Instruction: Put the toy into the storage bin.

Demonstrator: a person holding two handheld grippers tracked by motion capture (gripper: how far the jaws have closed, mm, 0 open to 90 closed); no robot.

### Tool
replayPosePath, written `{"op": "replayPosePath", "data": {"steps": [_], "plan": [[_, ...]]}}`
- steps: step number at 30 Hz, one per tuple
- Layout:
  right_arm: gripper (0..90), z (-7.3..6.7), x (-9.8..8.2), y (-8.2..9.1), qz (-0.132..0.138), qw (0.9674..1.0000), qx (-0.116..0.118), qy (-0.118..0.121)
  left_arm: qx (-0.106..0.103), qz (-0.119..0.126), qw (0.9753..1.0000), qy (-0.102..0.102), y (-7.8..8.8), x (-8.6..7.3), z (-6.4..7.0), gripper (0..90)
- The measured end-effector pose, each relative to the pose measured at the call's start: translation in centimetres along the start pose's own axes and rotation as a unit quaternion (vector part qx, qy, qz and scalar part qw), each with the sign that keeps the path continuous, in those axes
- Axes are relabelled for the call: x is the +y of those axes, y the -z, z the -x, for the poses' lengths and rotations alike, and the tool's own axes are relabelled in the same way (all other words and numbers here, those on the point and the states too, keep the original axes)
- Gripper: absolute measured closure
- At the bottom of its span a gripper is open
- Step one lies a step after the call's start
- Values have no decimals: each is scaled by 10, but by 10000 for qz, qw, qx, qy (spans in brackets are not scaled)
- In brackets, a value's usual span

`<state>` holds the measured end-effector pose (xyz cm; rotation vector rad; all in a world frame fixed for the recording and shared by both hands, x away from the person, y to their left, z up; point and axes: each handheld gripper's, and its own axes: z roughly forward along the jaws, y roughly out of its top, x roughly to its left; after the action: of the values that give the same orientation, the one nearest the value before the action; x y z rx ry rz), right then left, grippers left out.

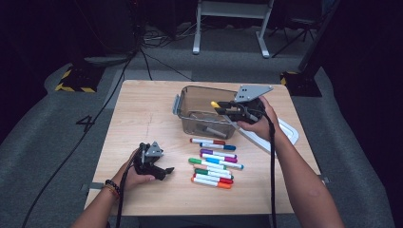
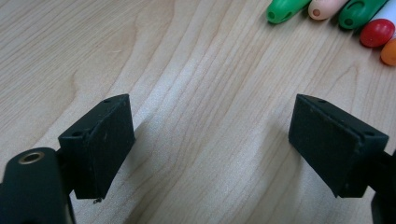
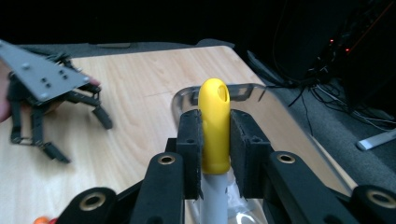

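My right gripper (image 1: 223, 108) hangs over the clear plastic bin (image 1: 183, 102), shut on a yellow-capped marker (image 1: 215, 104). In the right gripper view the pads clamp the yellow-capped marker (image 3: 214, 126) at its cap, and the bin rim (image 3: 187, 95) lies below. One marker (image 1: 209, 129) lies inside the bin. Several coloured markers (image 1: 214, 164) lie in a row on the wooden table (image 1: 142, 114). My left gripper (image 1: 164, 172) rests low on the table to the left of the row, open with nothing between its pads (image 2: 100, 140). Marker caps (image 2: 280, 9) show at the top of the left gripper view.
The bin's white lid (image 1: 285, 130) lies to the right of the bin, under my right forearm. Cables trail from both grippers toward the table's near edge. Dark floor, cables and a stand's legs (image 1: 228, 28) lie beyond the far edge.
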<state>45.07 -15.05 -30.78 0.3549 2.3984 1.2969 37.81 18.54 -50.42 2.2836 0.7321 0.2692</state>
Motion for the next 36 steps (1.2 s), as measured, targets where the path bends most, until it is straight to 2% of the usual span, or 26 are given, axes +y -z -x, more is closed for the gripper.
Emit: {"op": "replayPosePath", "data": {"steps": [10,17,21,25,30,36], "plan": [[751,23,5,-18,3,9998,-152,-159,1,-2,10000,-3,0,0,0,146],[751,28,1,-40,-285,9994,-187,-95,0,0,10000,-2,0,0,0,146],[751,31,-4,-52,-439,9988,-128,-157,-1,-1,10000,-2,0,0,0,146],[751,32,-14,-65,-794,9967,-32,-136,-1,0,10000,-1,0,0,0,146],[751,35,-23,-74,-1044,9942,103,-233,-2,-1,10000,-2,0,0,0,146],[751,34,-31,-84,-1464,9885,307,-211,-2,-1,10000,-3,0,0,0,146]]}}
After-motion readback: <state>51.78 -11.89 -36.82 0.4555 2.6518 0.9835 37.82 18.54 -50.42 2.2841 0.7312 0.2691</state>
